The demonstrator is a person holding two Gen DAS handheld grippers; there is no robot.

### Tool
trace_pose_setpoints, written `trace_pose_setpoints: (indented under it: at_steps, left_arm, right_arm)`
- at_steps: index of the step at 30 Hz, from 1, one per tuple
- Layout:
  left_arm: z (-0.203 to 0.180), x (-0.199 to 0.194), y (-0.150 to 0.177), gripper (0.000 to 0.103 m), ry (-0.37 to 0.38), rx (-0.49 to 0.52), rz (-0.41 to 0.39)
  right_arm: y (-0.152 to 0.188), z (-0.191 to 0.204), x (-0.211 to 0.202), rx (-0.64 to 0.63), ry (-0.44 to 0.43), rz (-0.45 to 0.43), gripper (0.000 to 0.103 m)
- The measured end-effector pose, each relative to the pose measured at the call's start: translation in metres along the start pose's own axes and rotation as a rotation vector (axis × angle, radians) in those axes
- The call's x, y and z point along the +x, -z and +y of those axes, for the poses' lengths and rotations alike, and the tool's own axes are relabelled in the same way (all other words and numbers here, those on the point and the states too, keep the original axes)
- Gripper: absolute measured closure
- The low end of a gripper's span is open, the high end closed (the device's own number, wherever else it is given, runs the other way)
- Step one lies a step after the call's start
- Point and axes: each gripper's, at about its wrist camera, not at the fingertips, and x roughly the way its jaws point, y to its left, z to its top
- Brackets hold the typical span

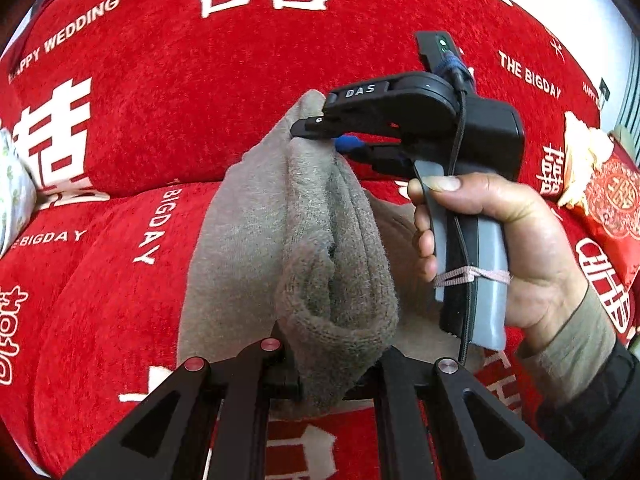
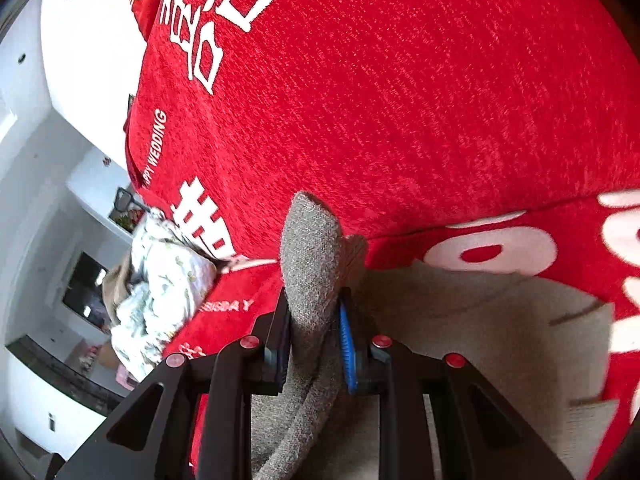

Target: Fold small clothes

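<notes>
Clamping the near end of a grey fleece garment (image 1: 320, 240), the left gripper (image 1: 320, 376) has its jaws drawn together on a thick rolled bunch of the cloth, which bulges up over the fingers and hides the pads. At the far end, the right gripper (image 1: 328, 136), held in a person's hand (image 1: 500, 248), is pinched on a corner of the same garment; in its own wrist view the right gripper (image 2: 316, 328) shows a blue pad and a dark pad pressing a peak of fleece (image 2: 312, 248) between them. The garment is thus held between the two grippers, partly lifted, with its lower layers lying on the red sofa cover (image 1: 200, 100) printed with white characters and wedding slogans. It looks light, soft and limp, with a fuzzy nap that should resist slipping, but it will sag and bunch wherever it is unsupported. Hems and corners seem the best places to take hold, since a grip in the middle gathers several layers, as the left one does now. A pale patterned bundle of cloth (image 2: 164, 280) lies well apart at the sofa's edge.
</notes>
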Motion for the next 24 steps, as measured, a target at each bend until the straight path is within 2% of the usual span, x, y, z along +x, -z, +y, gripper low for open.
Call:
trace_pose_setpoints:
  at_steps: [2,5,15,24]
  left_arm:
    - [-0.009,0.002,0.0,0.093,0.007,0.016,0.007]
    - [-0.024,0.004,0.001,0.093,0.0,0.048,0.0]
    - [-0.054,0.009,-0.002,0.093,-0.001,0.08,0.021]
    - [-0.064,0.023,-0.002,0.093,0.0,0.096,0.055]
  right_arm:
    - [-0.001,-0.002,-0.01,-0.035,0.018,0.001,0.08]
    - [-0.004,-0.013,-0.021,0.004,-0.004,-0.013,0.08]
    - [-0.009,-0.024,-0.038,0.0,0.0,-0.032,0.08]
    - [-0.007,-0.036,-0.041,0.0,0.026,-0.022,0.08]
